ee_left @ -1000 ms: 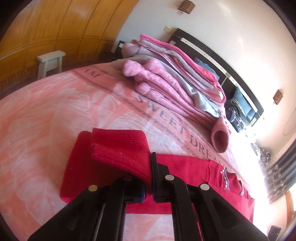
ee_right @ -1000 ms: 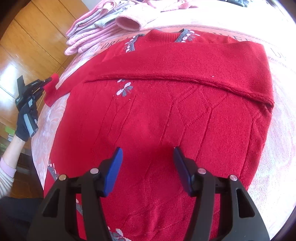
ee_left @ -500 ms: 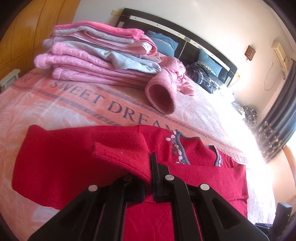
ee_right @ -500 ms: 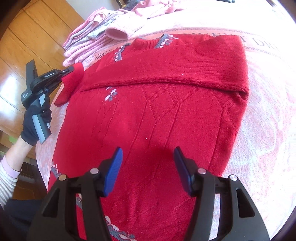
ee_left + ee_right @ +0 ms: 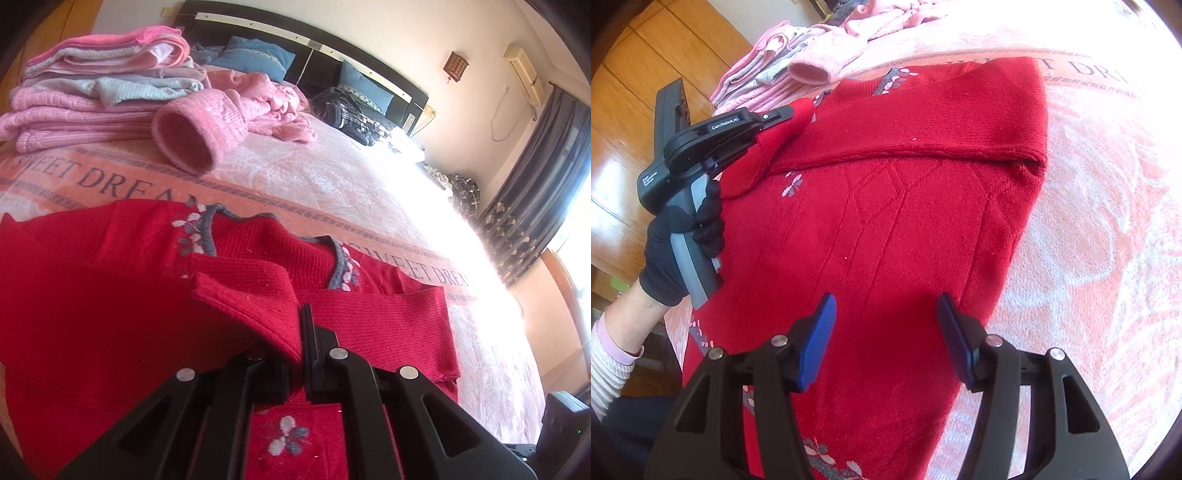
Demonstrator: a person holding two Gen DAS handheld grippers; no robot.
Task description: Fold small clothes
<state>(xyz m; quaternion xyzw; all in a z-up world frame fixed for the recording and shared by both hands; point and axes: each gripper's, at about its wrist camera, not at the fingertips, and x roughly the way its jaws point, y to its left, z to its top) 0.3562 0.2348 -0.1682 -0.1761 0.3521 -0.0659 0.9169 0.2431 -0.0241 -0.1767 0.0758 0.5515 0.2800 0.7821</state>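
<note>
Red sweater (image 5: 908,206) spread flat on the pink bedspread (image 5: 1100,229), a chunky ribbed knit with raised diamond and line patterns down its front and small grey-and-white flower stitching near the collar. One sleeve lies folded straight across the chest, a long soft band with a rolled edge running toward the sweater's right-hand side in the right wrist view. The bedspread under it is fuzzy, pale pink with a woven swirl and a printed letter border just past the sweater's collar.

Left gripper (image 5: 790,112), black plastic, pinches the cuff (image 5: 258,295) of the sweater's other sleeve: fingers pressed together on the thick red rib, the cuff lifted over the sweater's shoulder area. A black-gloved hand (image 5: 679,243) grips its grey handle beside the sweater's edge.

Right gripper (image 5: 886,332) hangs over the sweater's lower body, blue ridged pads (image 5: 820,336) spread wide, nothing between them, red knit directly beneath.

Beyond the sweater's collar sits a stack of folded pink and grey knits (image 5: 92,99), with a pink ribbed sleeve opening (image 5: 188,144) gaping round toward the sweater.
</note>
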